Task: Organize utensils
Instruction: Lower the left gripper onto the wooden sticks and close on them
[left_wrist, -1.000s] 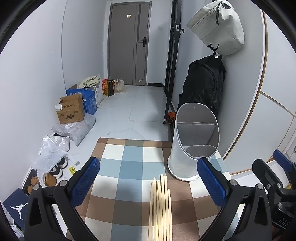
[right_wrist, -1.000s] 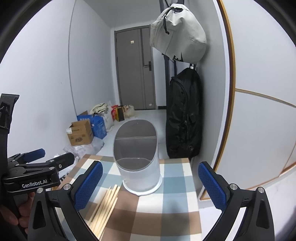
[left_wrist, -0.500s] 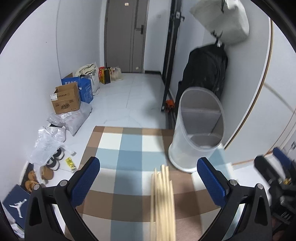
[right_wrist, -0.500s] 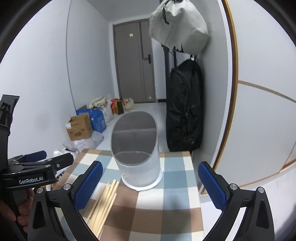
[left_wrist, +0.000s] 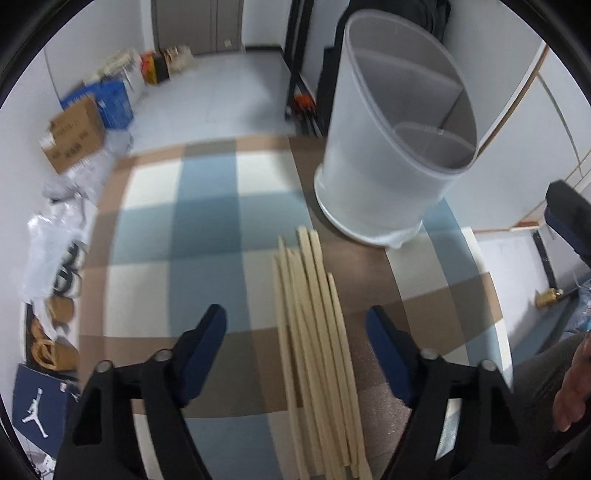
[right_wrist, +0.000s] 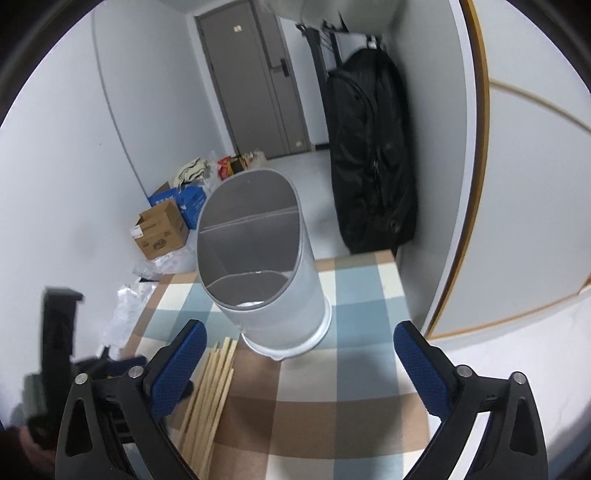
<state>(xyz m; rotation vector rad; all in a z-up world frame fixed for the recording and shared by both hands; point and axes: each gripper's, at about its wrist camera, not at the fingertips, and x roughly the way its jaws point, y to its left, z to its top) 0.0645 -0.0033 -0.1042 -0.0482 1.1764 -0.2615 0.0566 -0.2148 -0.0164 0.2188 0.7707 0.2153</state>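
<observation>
From my left wrist camera, the left gripper (left_wrist: 295, 332) points steeply down at the checked tablecloth (left_wrist: 207, 229). Its jaws are closing but still apart, and the bundle of wooden chopsticks (left_wrist: 314, 332) lies between the blue pads (left_wrist: 208, 343) without either pad touching it. The sticks run from about 6 o'clock up toward 12. At 1 o'clock stands the white utensil holder (left_wrist: 391, 147), upright on the cloth just beyond the chopstick tips. A divider splits its inside into compartments; as far as I can see into them, they hold no utensils. The other gripper's blue tip shows at 3 o'clock, and a hand (left_wrist: 572, 384) at 4 o'clock.

From my right wrist camera, the right gripper (right_wrist: 295, 358) has its fingers spread wide, closing slightly, with nothing between them. The holder sits dead ahead at 12 o'clock, compartments visibly bare. The chopsticks lie at 7 o'clock, just beside its base.
</observation>
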